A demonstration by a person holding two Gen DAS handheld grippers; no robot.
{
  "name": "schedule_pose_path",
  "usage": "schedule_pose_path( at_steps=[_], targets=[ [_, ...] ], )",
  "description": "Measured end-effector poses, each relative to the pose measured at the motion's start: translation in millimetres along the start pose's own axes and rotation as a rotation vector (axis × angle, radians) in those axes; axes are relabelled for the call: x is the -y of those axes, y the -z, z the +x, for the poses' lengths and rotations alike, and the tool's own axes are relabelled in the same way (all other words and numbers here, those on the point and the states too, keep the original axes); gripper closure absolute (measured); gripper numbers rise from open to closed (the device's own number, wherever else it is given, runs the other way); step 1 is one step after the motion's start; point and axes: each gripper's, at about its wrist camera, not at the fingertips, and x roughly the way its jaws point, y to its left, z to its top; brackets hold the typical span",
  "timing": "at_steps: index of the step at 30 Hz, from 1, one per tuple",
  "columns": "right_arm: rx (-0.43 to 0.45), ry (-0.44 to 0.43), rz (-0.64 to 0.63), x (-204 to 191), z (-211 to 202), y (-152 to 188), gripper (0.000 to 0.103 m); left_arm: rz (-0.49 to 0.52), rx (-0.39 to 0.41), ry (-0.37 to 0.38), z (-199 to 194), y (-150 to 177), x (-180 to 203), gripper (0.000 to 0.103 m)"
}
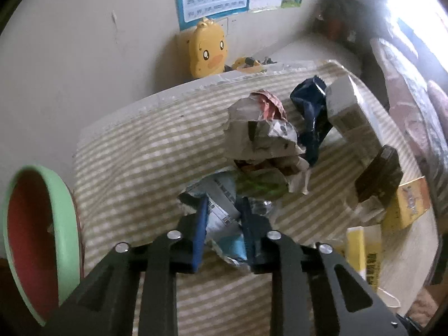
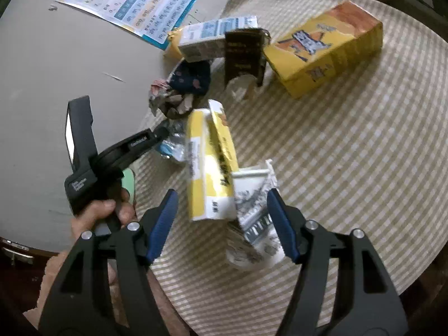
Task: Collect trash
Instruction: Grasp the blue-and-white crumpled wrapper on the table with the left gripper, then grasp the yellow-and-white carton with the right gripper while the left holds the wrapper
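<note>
My left gripper (image 1: pixel 224 210) is shut on a crumpled blue and silver wrapper (image 1: pixel 221 218), just above the striped round table (image 1: pixel 134 168); the same gripper and wrapper (image 2: pixel 172 147) show in the right wrist view. Behind it lie crumpled paper (image 1: pixel 257 128), a dark blue bag (image 1: pixel 308 117) and a white carton (image 1: pixel 350 112). My right gripper (image 2: pixel 224 210) is open around a yellow and white box (image 2: pixel 210 168) and a white printed carton (image 2: pixel 257 224), touching neither that I can tell.
A green-rimmed bin with a red inside (image 1: pixel 36 238) stands at the table's left edge. A big yellow carton (image 2: pixel 324 47), a dark brown box (image 2: pixel 243 56) and a white-blue carton (image 2: pixel 215 36) lie at the far side. A yellow duck toy (image 1: pixel 207 47) leans on the wall.
</note>
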Motion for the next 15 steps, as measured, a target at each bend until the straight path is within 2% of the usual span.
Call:
schedule_pose_path(
  at_steps=[6, 12, 15],
  targets=[
    [0.017, 0.068, -0.028, -3.2, 3.9, -3.6, 0.035, 0.02, 0.06, -0.032, -40.5, 34.8, -20.0, 0.089],
    [-0.012, 0.123, -0.042, -1.9, 17.2, 0.9, 0.033, 0.082, 0.111, -0.05, -89.2, 79.9, -35.5, 0.088],
    [0.034, 0.178, -0.101, -10.1, 13.0, 1.5, 0.033, 0.067, 0.118, -0.046, -104.5, 91.3, -48.2, 0.088]
  ],
)
